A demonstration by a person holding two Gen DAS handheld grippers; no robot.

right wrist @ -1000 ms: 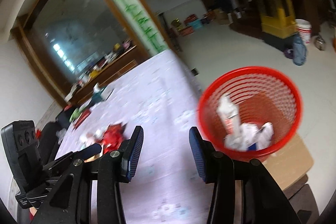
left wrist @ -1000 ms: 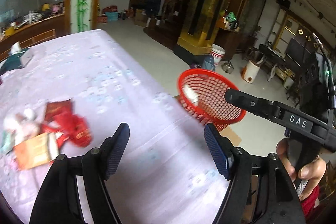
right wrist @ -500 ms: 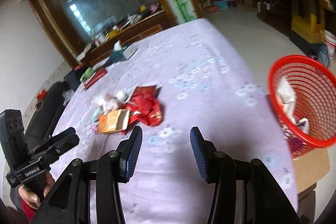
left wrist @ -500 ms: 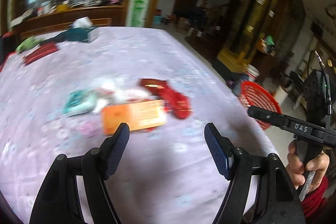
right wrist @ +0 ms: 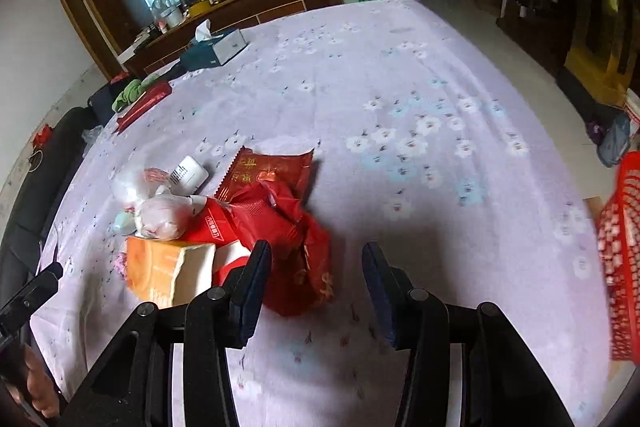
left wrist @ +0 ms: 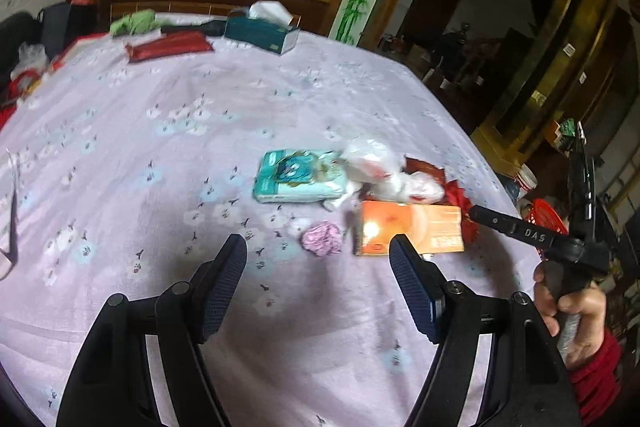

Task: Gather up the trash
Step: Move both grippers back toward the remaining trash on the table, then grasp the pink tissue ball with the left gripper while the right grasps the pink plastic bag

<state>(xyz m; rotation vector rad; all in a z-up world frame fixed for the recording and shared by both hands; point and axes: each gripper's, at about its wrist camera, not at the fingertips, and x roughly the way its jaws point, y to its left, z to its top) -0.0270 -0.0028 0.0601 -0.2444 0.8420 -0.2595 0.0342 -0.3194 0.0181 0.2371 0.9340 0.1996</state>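
You are reaching for more trash: both grippers, left and right, have fingers wide open and empty. The pile lies on the worktop; lower right fingers around the red wrapper, then carry it to the basket

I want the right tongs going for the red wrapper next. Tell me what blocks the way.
Nothing visible does. The right tongs are open, and the red wrapper lies on top at the near edge of the trash pile, just ahead of the left fingertip, on the tablecloth.
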